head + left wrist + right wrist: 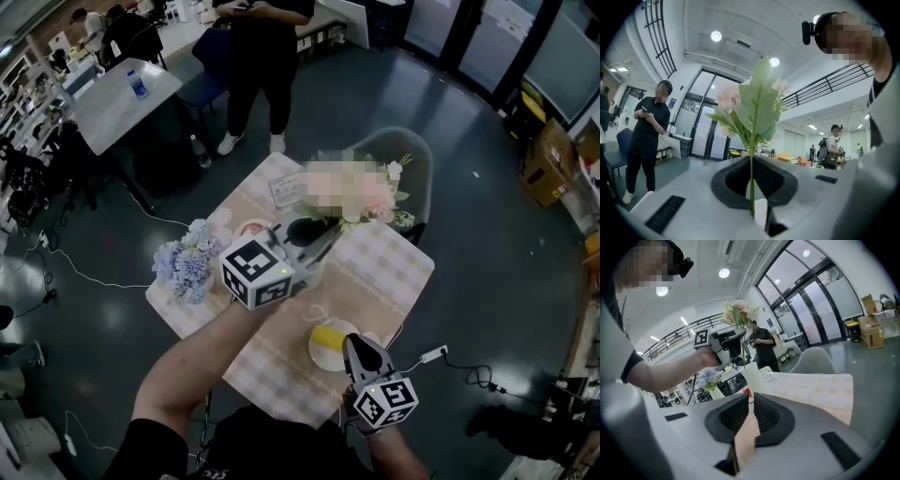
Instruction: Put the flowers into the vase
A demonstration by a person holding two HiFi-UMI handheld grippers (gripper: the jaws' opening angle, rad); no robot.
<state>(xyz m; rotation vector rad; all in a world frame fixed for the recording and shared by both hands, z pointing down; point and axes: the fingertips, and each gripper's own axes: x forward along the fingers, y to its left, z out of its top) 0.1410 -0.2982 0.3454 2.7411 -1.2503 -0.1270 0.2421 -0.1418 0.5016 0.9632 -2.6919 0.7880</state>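
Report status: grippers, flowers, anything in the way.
Left gripper shut on flower stem; right gripper shut, empty. Flowers upright over white vase. Nothing seen in the way.

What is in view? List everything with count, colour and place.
pink flowers: one bunch, pink and white, in left gripper
blue flowers: one bunch, pale blue, table's left side
vase: one, white, on table below held bunch
plate: one, white, something yellow on it, table's near edge
table: one, beige checked cloth, centre
chair: one, grey, beyond table
person: one, in black, beyond table
left gripper: one, grey, shut on the pink flowers' stem
right gripper: one, grey, shut, empty, by the plate
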